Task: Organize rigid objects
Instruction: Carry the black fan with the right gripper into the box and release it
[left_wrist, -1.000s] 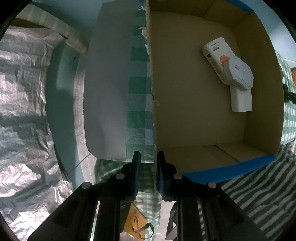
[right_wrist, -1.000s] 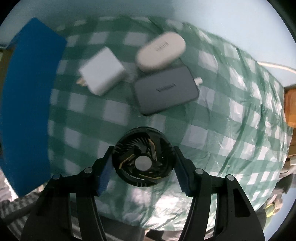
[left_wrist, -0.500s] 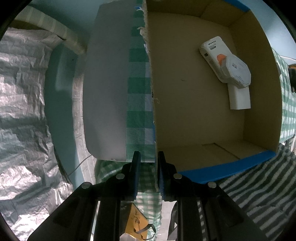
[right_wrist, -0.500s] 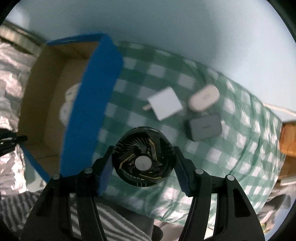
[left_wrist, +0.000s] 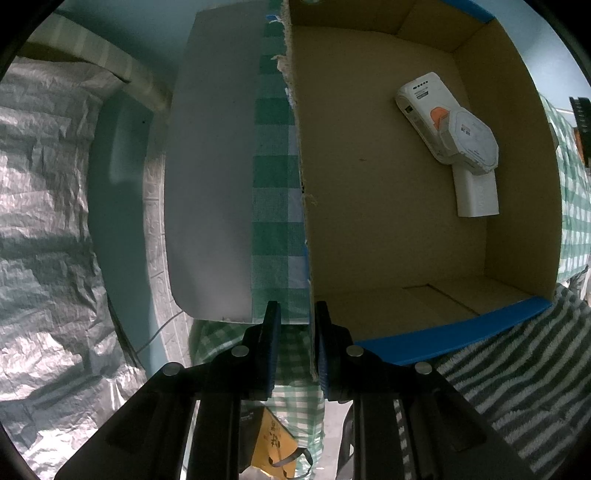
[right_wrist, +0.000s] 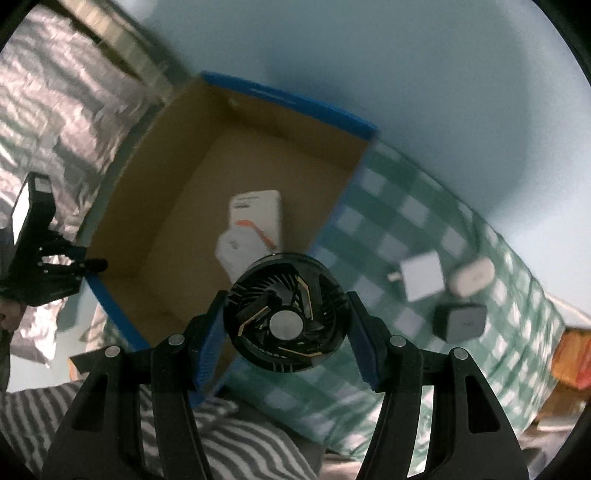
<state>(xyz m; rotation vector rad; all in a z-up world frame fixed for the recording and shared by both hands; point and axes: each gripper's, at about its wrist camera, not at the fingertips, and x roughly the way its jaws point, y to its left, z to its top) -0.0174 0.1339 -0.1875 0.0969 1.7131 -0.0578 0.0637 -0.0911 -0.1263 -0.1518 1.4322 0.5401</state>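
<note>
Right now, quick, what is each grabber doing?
Left gripper: closed, pinching the torn wall of the brown cardboard box.
Right gripper: closed on the round black fan, held above the box.

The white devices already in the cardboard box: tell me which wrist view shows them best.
The left wrist view: the white devices lie sharp and unobstructed on the box floor. In the right wrist view they are blurred and partly hidden behind the held black fan.

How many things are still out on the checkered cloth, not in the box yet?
3. A white square charger, a white oval case beside it, and a dark grey flat box just below them. The fan could be hiding others.
</note>
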